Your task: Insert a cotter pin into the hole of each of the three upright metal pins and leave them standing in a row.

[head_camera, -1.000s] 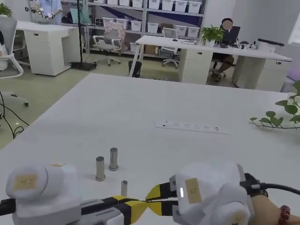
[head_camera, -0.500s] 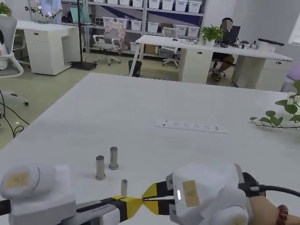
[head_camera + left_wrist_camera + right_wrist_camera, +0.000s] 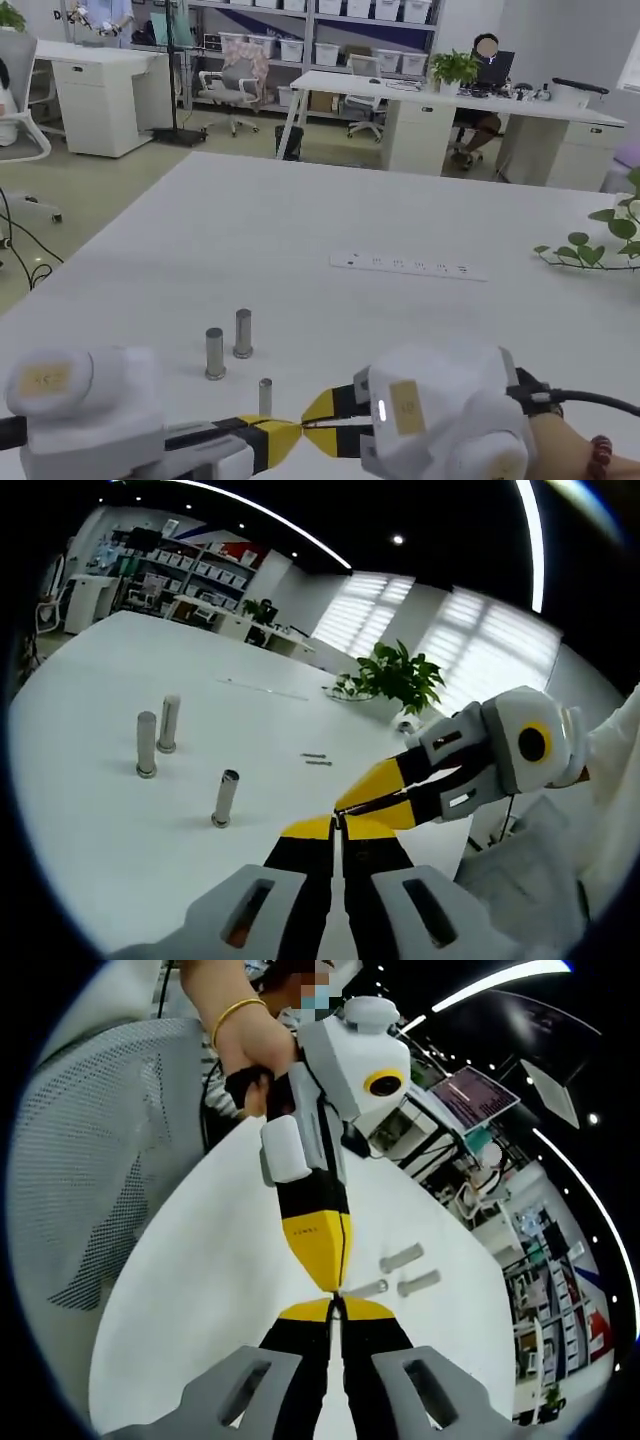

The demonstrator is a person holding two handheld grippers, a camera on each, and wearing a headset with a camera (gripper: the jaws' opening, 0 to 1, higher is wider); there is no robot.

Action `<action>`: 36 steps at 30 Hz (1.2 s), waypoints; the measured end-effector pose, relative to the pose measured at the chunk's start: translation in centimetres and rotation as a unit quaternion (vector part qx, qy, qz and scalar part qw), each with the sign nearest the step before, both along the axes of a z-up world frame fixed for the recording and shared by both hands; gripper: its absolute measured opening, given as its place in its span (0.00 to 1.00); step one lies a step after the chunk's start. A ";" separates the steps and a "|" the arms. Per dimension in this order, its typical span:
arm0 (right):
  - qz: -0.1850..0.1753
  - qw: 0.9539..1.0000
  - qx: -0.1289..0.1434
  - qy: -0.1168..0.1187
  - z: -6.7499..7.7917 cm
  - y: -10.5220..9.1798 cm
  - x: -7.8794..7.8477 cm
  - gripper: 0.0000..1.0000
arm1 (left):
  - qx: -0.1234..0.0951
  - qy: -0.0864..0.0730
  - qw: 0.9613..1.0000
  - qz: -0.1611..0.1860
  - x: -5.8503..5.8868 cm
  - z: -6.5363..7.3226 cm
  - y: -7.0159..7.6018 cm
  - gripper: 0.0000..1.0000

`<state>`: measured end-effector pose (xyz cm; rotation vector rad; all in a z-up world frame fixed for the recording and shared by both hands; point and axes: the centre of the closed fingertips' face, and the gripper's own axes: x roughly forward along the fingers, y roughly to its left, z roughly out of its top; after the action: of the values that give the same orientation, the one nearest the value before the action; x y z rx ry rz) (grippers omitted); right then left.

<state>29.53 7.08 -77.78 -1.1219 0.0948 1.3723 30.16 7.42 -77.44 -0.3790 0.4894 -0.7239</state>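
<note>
three metal pins (image 3: pixel 243 333) are standing upright on the counter (image 3: pixel 400 330) in head view, left hand-held gripper (image 3: pixel 294 432) and right hand-held gripper (image 3: pixel 310 425) meeting tip to tip beside the nearest. left gripper view: both are sitting jaws closed, cotter pins (image 3: pixel 315 759) lying beyond. right gripper view: same contact, can't tell if anything's pinched.

The left gripper (image 3: pixel 290 432) and the right gripper (image 3: pixel 312 424) have rounded white housings, each with a small tan sticker, and black jaws with yellow tips. A black cable (image 3: pixel 590 402) leaves the right one. That wrist wears a black strap (image 3: pixel 535 395) and a red bead bracelet (image 3: pixel 603 458); the other wears a gold bangle (image 3: pixel 238 1015).
</note>
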 end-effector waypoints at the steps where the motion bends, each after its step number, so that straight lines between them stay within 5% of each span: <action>1: -0.002 1.000 0.004 0.010 -0.1 0.0 -0.1 0.05 | 0.010 -0.004 1.000 -0.001 0.0 -0.1 0.1 0.00; 7: -0.028 0.997 0.022 0.066 0.0 -0.2 0.0 0.08 | 0.063 -0.038 0.997 -0.024 -0.2 -0.8 0.2 0.00; 10: -0.044 0.993 0.028 0.106 -0.1 -0.6 0.0 0.08 | 0.096 -0.066 0.992 -0.041 -0.4 -0.9 0.3 0.00; 15: -0.058 0.985 0.029 0.160 -0.6 -1.0 -0.2 0.09 | 0.144 -0.088 0.983 -0.072 -0.9 -1.5 0.2 0.00; 24: -0.050 0.975 0.010 0.217 -1.6 -1.9 -1.0 0.13 | 0.178 -0.122 0.969 -0.123 -1.7 -1.6 -0.3 0.00; 36: -0.019 0.967 -0.003 0.254 -2.3 -2.3 -2.7 0.13 | 0.195 -0.152 0.951 -0.187 -3.2 -1.4 -1.8 0.00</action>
<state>26.87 4.78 -80.13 -0.7453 0.4883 1.5973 26.94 5.57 -78.83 0.2036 0.4016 -1.0088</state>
